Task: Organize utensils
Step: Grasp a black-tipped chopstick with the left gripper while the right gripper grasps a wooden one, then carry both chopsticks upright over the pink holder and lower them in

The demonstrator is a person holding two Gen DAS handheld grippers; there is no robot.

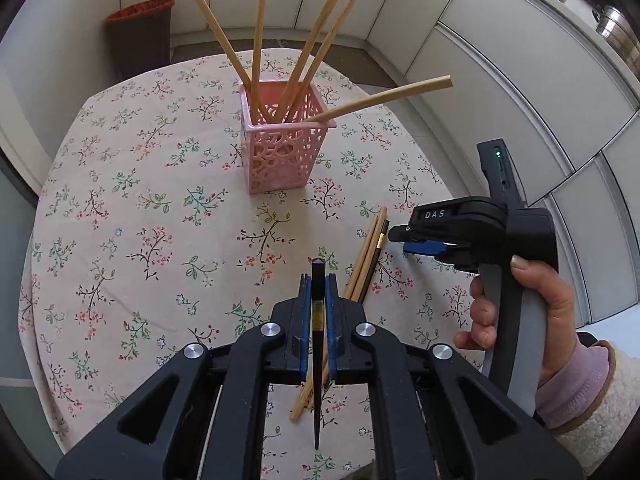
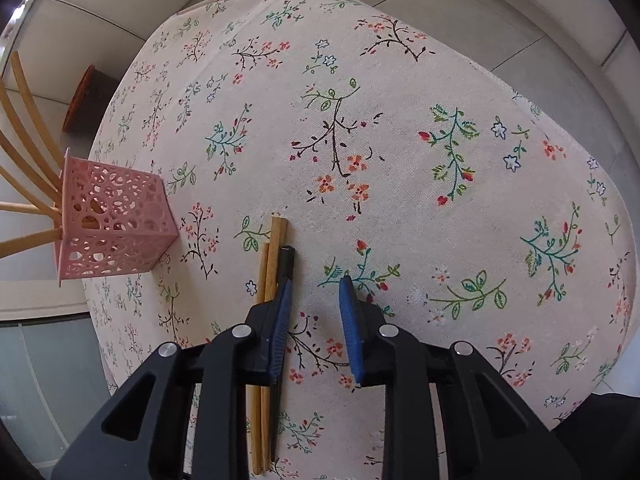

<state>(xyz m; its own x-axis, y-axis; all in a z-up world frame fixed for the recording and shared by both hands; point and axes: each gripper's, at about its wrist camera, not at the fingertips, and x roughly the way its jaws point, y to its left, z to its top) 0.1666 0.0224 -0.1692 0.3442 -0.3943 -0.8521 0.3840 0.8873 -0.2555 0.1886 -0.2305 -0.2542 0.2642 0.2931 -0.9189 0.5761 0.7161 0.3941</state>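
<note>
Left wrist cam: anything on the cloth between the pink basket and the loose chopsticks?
Nothing; in the left wrist view only bare floral tablecloth lies between pink basket and loose chopsticks.

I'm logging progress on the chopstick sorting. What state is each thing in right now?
Pink basket: upright on the table, holding six wooden chopsticks that lean outward.
Black chopstick: clamped in the left tongs, lifted off the cloth.
Loose chopsticks: two wooden and one black, lying flat together on the tablecloth.
Right tongs: jaws apart with only cloth between them; the left pad is beside the loose chopsticks.
</note>
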